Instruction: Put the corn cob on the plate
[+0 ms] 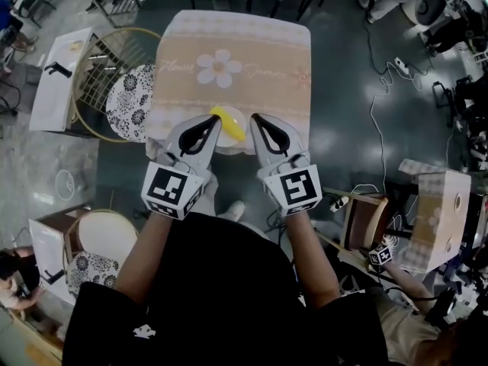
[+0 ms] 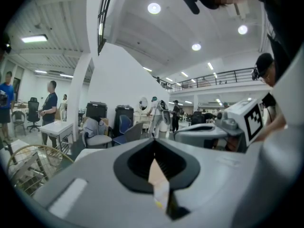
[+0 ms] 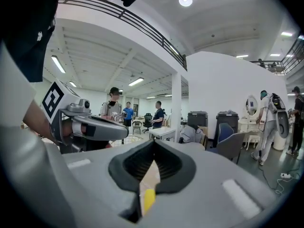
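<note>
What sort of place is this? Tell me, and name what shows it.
Probably a large open lab or workshop hall, not a home: a mezzanine railing under a high ceiling with recessed lights, office chairs, and cables trailing over a bare floor.

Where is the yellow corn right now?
In the head view, the corn cob lies on the white plate at the near edge of the table, between the left gripper and right gripper.

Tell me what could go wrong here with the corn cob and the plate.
The white plate, which seems to bear the yellow corn cob, sits by the near edge of the beige-clothed table; a knock might tip it off. The shut left gripper and right gripper flank the cob closely, so a sideways drift could roll it.
</note>
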A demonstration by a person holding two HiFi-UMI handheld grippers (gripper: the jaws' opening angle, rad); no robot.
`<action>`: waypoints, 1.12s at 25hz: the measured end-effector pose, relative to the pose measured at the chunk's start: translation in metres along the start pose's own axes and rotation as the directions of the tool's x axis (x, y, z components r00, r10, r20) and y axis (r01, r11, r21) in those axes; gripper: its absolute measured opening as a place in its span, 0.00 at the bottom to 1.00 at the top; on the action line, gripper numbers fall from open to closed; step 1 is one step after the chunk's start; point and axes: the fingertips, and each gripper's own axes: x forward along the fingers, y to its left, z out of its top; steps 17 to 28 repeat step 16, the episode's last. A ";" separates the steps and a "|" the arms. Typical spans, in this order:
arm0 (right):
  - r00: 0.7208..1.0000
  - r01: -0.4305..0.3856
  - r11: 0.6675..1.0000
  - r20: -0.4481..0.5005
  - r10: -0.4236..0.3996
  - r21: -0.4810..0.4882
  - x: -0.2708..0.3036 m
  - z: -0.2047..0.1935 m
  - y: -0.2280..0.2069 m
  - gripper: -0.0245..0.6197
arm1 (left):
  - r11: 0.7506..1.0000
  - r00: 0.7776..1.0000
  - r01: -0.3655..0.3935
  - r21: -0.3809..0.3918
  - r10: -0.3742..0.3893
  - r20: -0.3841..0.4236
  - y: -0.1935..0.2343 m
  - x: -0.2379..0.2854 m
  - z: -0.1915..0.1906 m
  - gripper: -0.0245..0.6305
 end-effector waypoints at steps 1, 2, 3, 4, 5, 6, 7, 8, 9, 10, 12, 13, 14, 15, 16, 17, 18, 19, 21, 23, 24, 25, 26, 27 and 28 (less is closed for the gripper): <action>1.000 -0.002 1.000 0.004 0.002 -0.002 -0.004 0.002 0.002 0.04 | 1.000 1.000 -0.004 0.001 0.004 0.003 -0.003 -0.003 0.001 0.05; 1.000 -0.004 1.000 0.009 0.004 -0.005 -0.009 0.004 0.004 0.04 | 1.000 1.000 -0.008 0.003 0.008 0.007 -0.006 -0.006 0.002 0.05; 1.000 -0.004 1.000 0.015 0.005 -0.009 -0.014 0.006 0.005 0.04 | 1.000 1.000 -0.010 0.005 0.010 0.010 -0.010 -0.009 0.003 0.05; 1.000 -0.005 1.000 0.021 0.005 -0.012 -0.018 0.008 0.007 0.04 | 1.000 1.000 -0.012 0.006 0.012 0.015 -0.014 -0.012 0.005 0.05; 1.000 -0.005 1.000 0.027 0.005 -0.014 -0.023 0.011 0.008 0.04 | 1.000 1.000 -0.014 0.008 0.013 0.019 -0.018 -0.014 0.007 0.05; 0.999 -0.005 1.000 0.032 0.006 -0.016 -0.028 0.013 0.010 0.04 | 1.000 1.000 -0.015 0.009 0.015 0.023 -0.022 -0.016 0.009 0.05; 0.999 -0.006 1.000 0.037 0.007 -0.018 -0.033 0.015 0.011 0.04 | 1.000 1.000 -0.016 0.010 0.016 0.026 -0.025 -0.018 0.011 0.05; 0.999 -0.006 1.000 0.040 0.007 -0.019 -0.037 0.017 0.012 0.04 | 1.000 0.999 -0.016 0.012 0.016 0.030 -0.029 -0.020 0.013 0.05; 0.999 -0.007 1.000 0.043 0.008 -0.021 -0.041 0.018 0.013 0.04 | 1.000 0.999 -0.016 0.014 0.016 0.033 -0.033 -0.021 0.014 0.05; 0.999 -0.007 1.000 0.046 0.008 -0.024 -0.045 0.019 0.015 0.04 | 1.000 0.999 -0.017 0.016 0.016 0.036 -0.036 -0.023 0.014 0.05; 0.998 -0.009 1.000 0.054 0.010 -0.030 -0.052 0.019 0.017 0.04 | 1.000 0.999 -0.018 0.016 0.017 0.040 -0.044 -0.026 0.013 0.05; 0.998 -0.010 0.999 0.058 0.012 -0.032 -0.056 0.019 0.018 0.04 | 1.000 0.999 -0.018 0.013 0.018 0.042 -0.048 -0.028 0.012 0.05; 0.998 -0.011 0.999 0.061 0.013 -0.033 -0.060 0.019 0.020 0.04 | 1.000 0.999 -0.020 0.008 0.019 0.045 -0.052 -0.030 0.011 0.05; 0.998 -0.012 0.999 0.063 0.015 -0.034 -0.064 0.019 0.021 0.04 | 1.000 0.999 -0.021 0.003 0.021 0.047 -0.056 -0.032 0.011 0.05; 0.998 -0.014 0.999 0.065 0.016 -0.035 -0.068 0.018 0.022 0.04 | 1.000 0.999 -0.023 -0.002 0.023 0.049 -0.060 -0.034 0.010 0.05; 0.998 -0.014 0.999 0.065 0.016 -0.035 -0.068 0.018 0.022 0.04 | 1.000 0.999 -0.023 -0.002 0.023 0.049 -0.060 -0.034 0.010 0.05; 0.998 -0.014 0.999 0.065 0.016 -0.035 -0.068 0.018 0.022 0.04 | 1.000 0.999 -0.023 -0.002 0.023 0.049 -0.060 -0.034 0.010 0.05; 0.998 -0.014 0.999 0.065 0.016 -0.035 -0.068 0.018 0.022 0.04 | 1.000 0.999 -0.023 -0.002 0.023 0.049 -0.060 -0.034 0.010 0.05; 0.998 -0.014 0.999 0.065 0.016 -0.035 -0.068 0.018 0.022 0.04 | 1.000 0.999 -0.023 -0.002 0.023 0.049 -0.060 -0.034 0.010 0.05; 0.998 -0.014 0.999 0.065 0.016 -0.035 -0.068 0.018 0.022 0.04 | 1.000 0.999 -0.023 -0.002 0.023 0.049 -0.060 -0.034 0.010 0.05; 0.998 -0.014 0.999 0.065 0.016 -0.035 -0.068 0.018 0.022 0.04 | 1.000 0.999 -0.023 -0.002 0.023 0.049 -0.060 -0.034 0.010 0.05; 0.998 -0.014 0.999 0.065 0.016 -0.035 -0.068 0.018 0.022 0.04 | 1.000 0.999 -0.023 -0.002 0.023 0.049 -0.060 -0.034 0.010 0.05; 0.998 -0.014 0.999 0.065 0.016 -0.035 -0.068 0.018 0.022 0.04 | 1.000 0.999 -0.023 -0.002 0.023 0.049 -0.060 -0.034 0.010 0.05; 0.998 -0.014 0.999 0.065 0.016 -0.035 -0.068 0.018 0.022 0.04 | 1.000 0.999 -0.023 -0.002 0.023 0.049 -0.060 -0.034 0.010 0.05; 0.998 -0.014 0.999 0.065 0.016 -0.035 -0.068 0.018 0.022 0.04 | 1.000 0.999 -0.023 -0.002 0.023 0.049 -0.060 -0.034 0.010 0.05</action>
